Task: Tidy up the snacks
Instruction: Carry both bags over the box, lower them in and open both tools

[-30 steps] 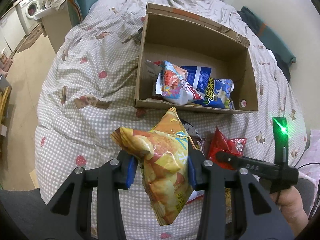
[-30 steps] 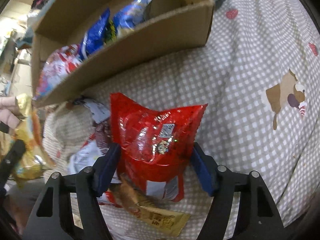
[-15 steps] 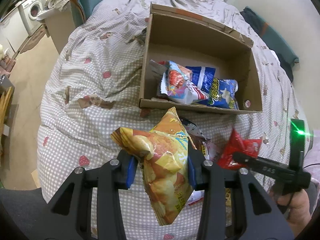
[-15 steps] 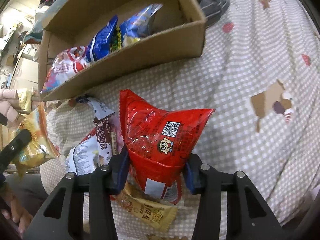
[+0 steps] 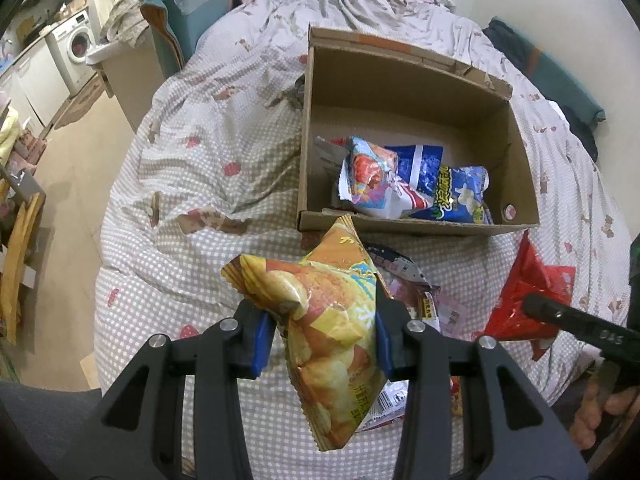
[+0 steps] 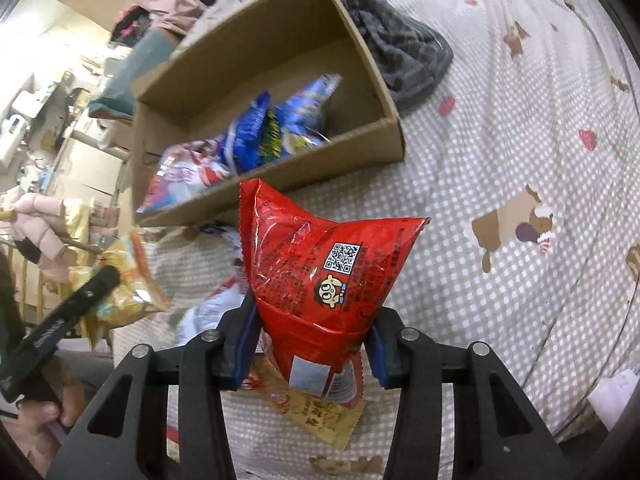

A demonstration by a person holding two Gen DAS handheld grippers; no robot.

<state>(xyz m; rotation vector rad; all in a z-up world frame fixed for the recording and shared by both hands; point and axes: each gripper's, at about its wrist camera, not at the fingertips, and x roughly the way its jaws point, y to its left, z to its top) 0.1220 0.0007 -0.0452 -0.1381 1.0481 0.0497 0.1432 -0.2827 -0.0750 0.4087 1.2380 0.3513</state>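
My left gripper (image 5: 320,336) is shut on a yellow chip bag (image 5: 332,320) and holds it above the bed, in front of the open cardboard box (image 5: 420,228). My right gripper (image 6: 312,344) is shut on a red snack bag (image 6: 324,264), lifted off the bed near the box's front right corner. The red bag also shows in the left wrist view (image 5: 520,292). The box (image 6: 288,168) holds a blue snack bag (image 5: 444,192) and a red-and-white bag (image 5: 372,184). Several loose snack packets (image 5: 420,296) lie on the bed under the grippers.
The bed has a grey checked cover (image 5: 200,168). A dark folded cloth (image 6: 404,52) lies behind the box. A yellow packet (image 6: 320,416) lies under the right gripper. The floor, a chair and a washing machine (image 5: 76,48) are to the left of the bed.
My right gripper closed on the red bag and lifted it up off the pile. My left gripper rose slightly with the yellow chip bag still in it.
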